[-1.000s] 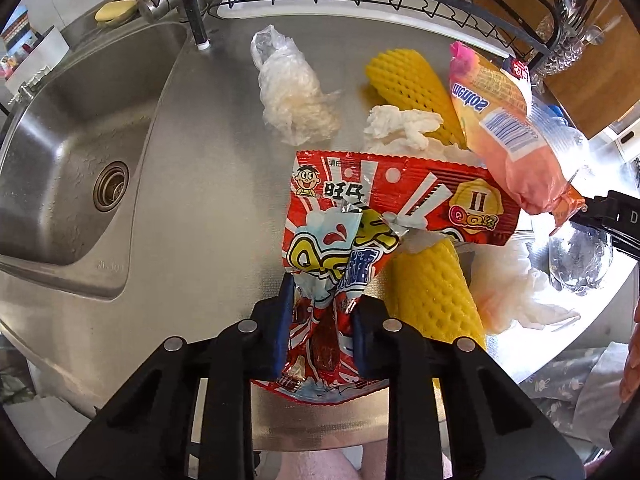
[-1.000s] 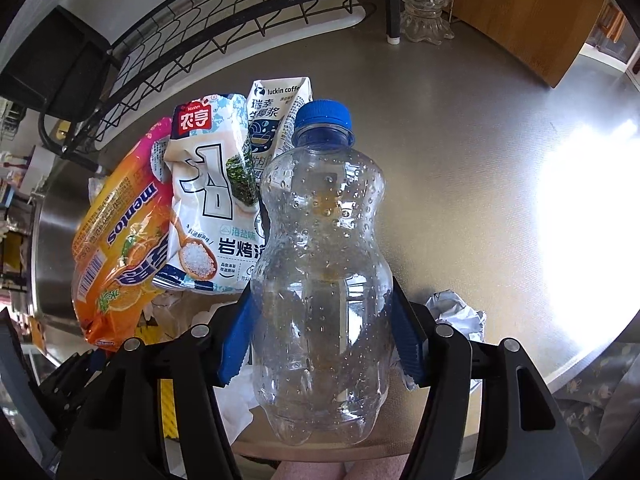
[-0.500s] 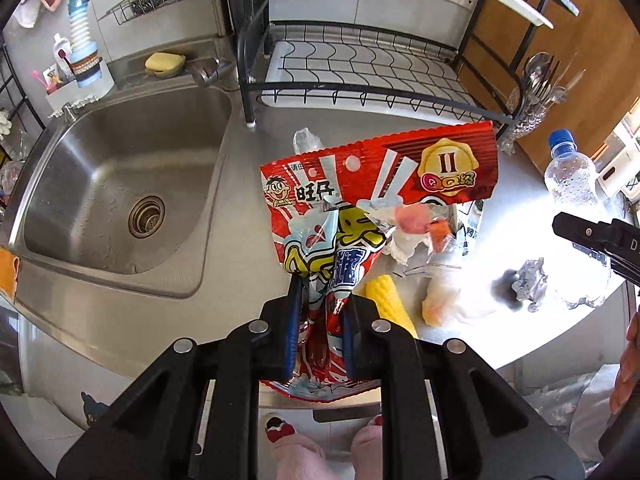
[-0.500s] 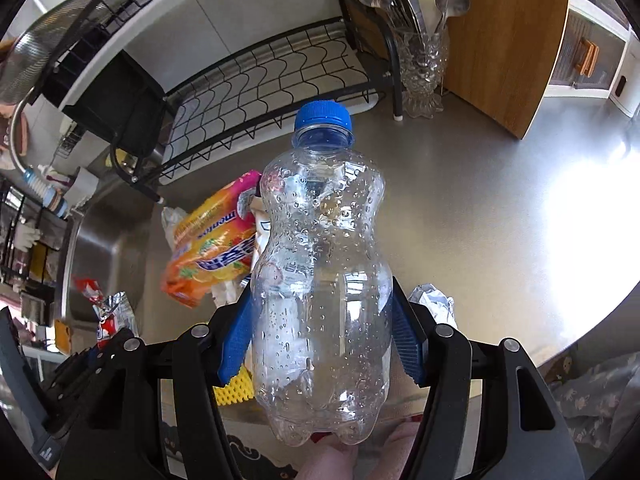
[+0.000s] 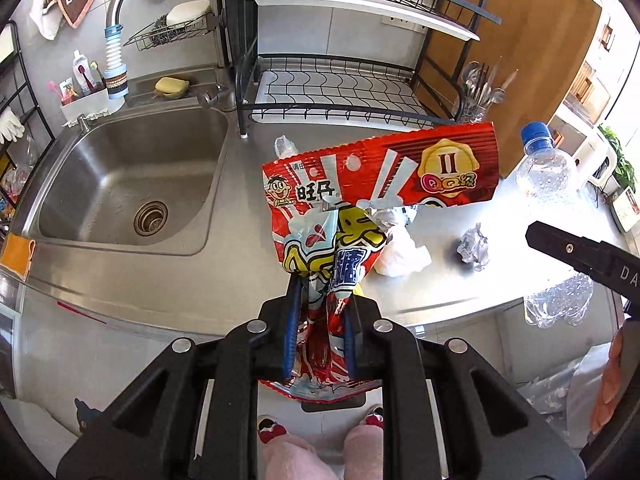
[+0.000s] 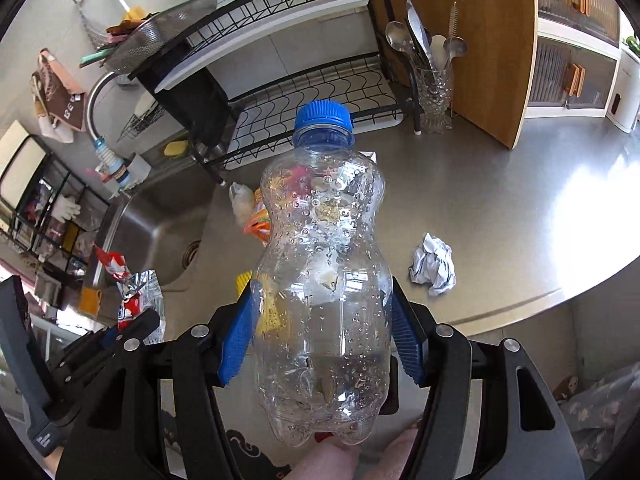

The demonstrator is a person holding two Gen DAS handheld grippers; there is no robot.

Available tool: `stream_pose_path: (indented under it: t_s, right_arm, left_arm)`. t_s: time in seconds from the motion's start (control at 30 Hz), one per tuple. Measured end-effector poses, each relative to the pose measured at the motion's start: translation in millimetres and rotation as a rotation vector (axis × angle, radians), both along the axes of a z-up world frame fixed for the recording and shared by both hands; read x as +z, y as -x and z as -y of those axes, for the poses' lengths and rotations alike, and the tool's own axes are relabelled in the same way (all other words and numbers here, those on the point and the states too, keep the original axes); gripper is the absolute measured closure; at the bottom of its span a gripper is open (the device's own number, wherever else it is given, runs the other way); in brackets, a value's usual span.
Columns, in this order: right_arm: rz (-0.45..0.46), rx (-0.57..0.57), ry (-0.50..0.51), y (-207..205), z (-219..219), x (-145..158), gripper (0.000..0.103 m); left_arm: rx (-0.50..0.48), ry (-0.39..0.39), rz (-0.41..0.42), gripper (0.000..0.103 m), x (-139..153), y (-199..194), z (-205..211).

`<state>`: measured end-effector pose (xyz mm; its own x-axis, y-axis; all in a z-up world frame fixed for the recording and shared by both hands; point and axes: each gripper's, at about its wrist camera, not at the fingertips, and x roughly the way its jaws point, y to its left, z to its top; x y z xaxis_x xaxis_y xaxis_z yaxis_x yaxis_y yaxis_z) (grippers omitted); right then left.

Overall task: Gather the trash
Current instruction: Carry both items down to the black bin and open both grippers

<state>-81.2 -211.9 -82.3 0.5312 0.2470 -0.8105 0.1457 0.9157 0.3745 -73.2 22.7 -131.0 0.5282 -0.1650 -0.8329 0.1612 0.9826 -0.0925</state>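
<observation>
A stainless steel kitchen counter (image 5: 168, 280) runs past a sink (image 5: 124, 184) and a black dish rack (image 5: 340, 92), with a wooden panel behind. The left gripper (image 5: 319, 332) is clamped on a red snack wrapper (image 5: 376, 184), its blue pads pinching the crumpled lower end while the top flaps above the counter. The right gripper (image 6: 326, 336) squeezes a clear plastic bottle (image 6: 324, 272) with a blue cap (image 6: 323, 117), upright between its blue pads. Against a second ago, both grippers have risen well clear of the counter: the wrapper then lay among the pile and the bottle hung just over the packets, whereas now far more of the room shows. Left on the counter are a crumpled foil ball (image 5: 474, 246), white tissue (image 5: 404, 254) and an orange candy packet (image 6: 258, 220) partly hidden behind the bottle
</observation>
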Motion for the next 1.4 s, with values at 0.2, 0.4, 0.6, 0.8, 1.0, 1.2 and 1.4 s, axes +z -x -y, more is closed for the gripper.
stream_pose_path:
  t_s: [0.2, 0.4, 0.6, 0.8, 1.0, 1.2, 1.4]
  right_arm:
    - [0.045, 0.021, -0.039, 50.5, -8.5, -18.6, 0.04]
    - [0.011, 0.082, 0.019, 77.0, -27.9, -57.4, 0.04]
    - [-0.079, 0.125, -0.032, 85.0, -39.0, -123.3, 0.04]
    - [-0.184, 0.165, -0.057, 88.5, -51.6, -191.6, 0.04]
    - [-0.328, 0.14, -0.116, 95.1, -59.3, -269.1, 0.04]
    - [-0.44, 0.083, -0.183, 79.3, -62.7, -356.7, 0.04]
    - [-0.552, 0.034, -0.206, 71.3, -63.3, -429.2, 0.04]
  left_arm:
    - [-0.07, 0.012, -0.001, 0.085, -25.4, 48.8, 9.9]
    - [-0.109, 0.022, -0.044, 0.085, -74.6, 75.4, 14.9]
    - [-0.109, 0.04, -0.136, 0.085, -141.6, 79.4, 15.0]
    - [-0.09, 0.029, -0.265, 0.085, -219.7, 80.2, 10.7]
    - [-0.095, 0.034, -0.361, 0.085, -299.8, 78.4, 10.7]
    - [-0.096, 0.058, -0.431, 0.085, -378.1, 63.7, 10.7]
    - [-0.082, 0.049, -0.48, 0.084, -434.7, 51.3, 23.4]
